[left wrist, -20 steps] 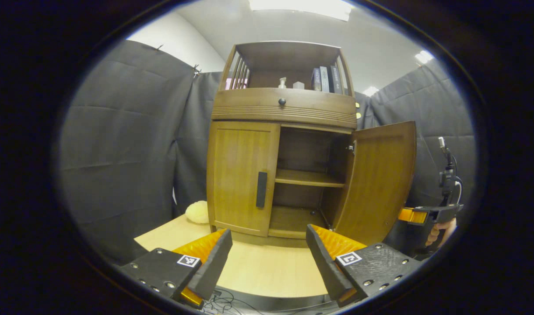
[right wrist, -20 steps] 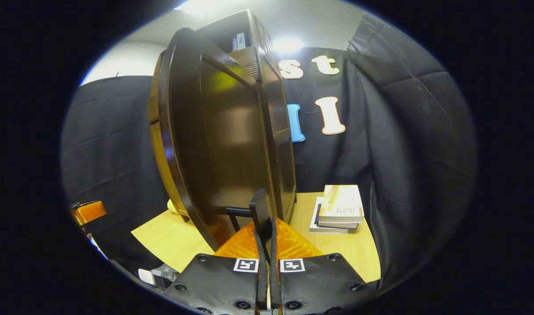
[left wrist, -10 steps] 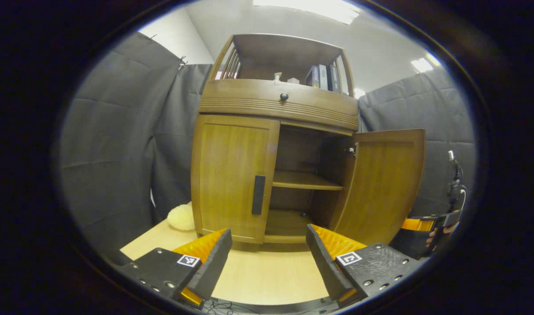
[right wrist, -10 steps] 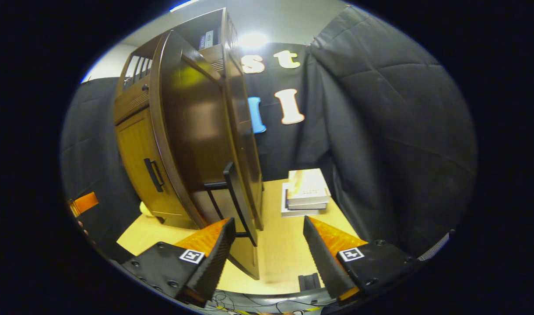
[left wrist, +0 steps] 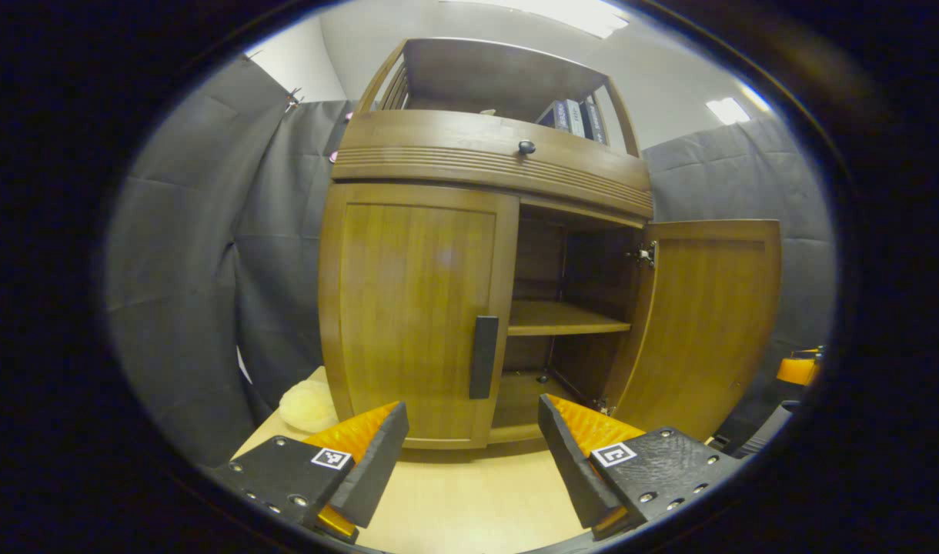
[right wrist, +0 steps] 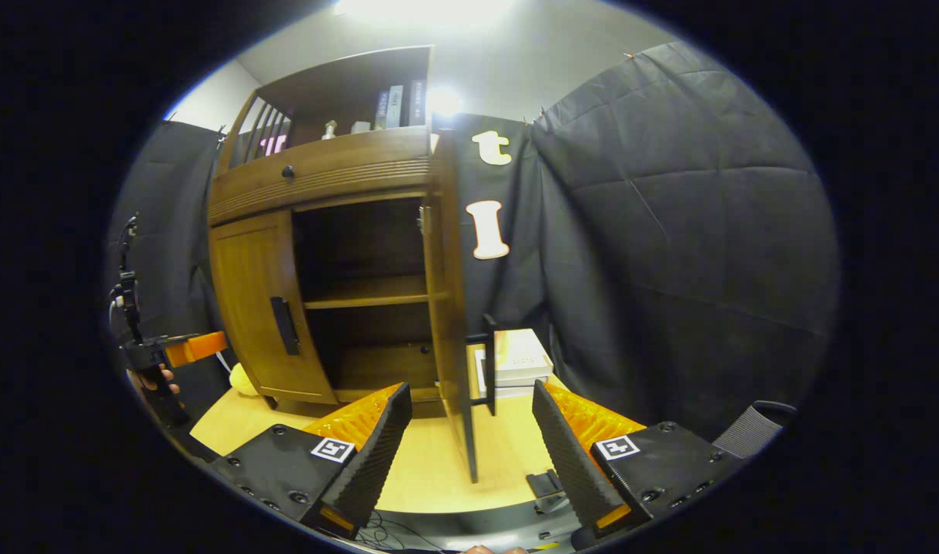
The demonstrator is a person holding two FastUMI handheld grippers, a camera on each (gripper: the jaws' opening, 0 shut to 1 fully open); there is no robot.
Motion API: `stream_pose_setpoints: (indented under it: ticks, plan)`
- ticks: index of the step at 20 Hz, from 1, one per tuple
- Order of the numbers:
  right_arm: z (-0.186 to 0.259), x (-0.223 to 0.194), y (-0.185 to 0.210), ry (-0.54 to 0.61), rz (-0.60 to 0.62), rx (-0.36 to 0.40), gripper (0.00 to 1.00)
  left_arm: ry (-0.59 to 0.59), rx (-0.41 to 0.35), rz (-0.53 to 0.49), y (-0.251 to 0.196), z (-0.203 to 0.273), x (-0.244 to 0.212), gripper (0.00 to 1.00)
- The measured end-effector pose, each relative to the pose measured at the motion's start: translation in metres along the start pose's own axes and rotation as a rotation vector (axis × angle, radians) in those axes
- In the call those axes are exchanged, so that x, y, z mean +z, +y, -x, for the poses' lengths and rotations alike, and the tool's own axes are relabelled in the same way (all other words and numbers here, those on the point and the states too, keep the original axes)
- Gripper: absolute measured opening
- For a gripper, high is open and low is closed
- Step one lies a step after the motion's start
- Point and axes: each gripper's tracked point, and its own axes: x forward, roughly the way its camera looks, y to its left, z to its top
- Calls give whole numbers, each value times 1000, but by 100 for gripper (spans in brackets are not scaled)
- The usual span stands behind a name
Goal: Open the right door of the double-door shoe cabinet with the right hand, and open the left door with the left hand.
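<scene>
Standing half done, the shoe cabinet (left wrist: 485,254) has its right door (left wrist: 708,323) swung wide and left door (left wrist: 416,315) shut, handle (left wrist: 483,357) untouched just ahead of the spread left gripper (left wrist: 469,454); the right gripper (right wrist: 469,446) also gapes, empty

One cabinet (left wrist: 485,254) with two doors: the left door (left wrist: 416,308) at frame centre, the right door (left wrist: 708,323) at right. One drawer knob (left wrist: 526,146) up top. Two grippers: the left gripper (left wrist: 469,454) and the right gripper (right wrist: 469,454), each at the bottom of its view. One book stack (right wrist: 516,362) on the bench (right wrist: 439,469).
</scene>
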Motion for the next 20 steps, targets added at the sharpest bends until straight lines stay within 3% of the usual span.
stream_pose_setpoints:
  ticks: [5, 15, 16, 18, 19, 20]
  plan:
    - [-34, 6, 71, -13, -17, 151, 93, -34, 10, -20, 5, -30, 8, 99]
    - [-118, 14, 130, -34, 37, 296, 92, -3, 84, -74, 12, -64, -4, 99]
    - [-123, 13, 132, -31, 43, 303, 93, -1, 119, -85, 19, -66, -3, 89]
    - [-128, 11, 132, -32, 42, 312, 93, 24, 104, -73, 11, -69, -10, 71]
    - [-134, 11, 132, -28, 39, 314, 93, 51, 83, -69, 3, -71, -15, 72]
    - [-139, 10, 133, -18, 34, 316, 100, 47, 97, -68, 2, -70, -20, 63]
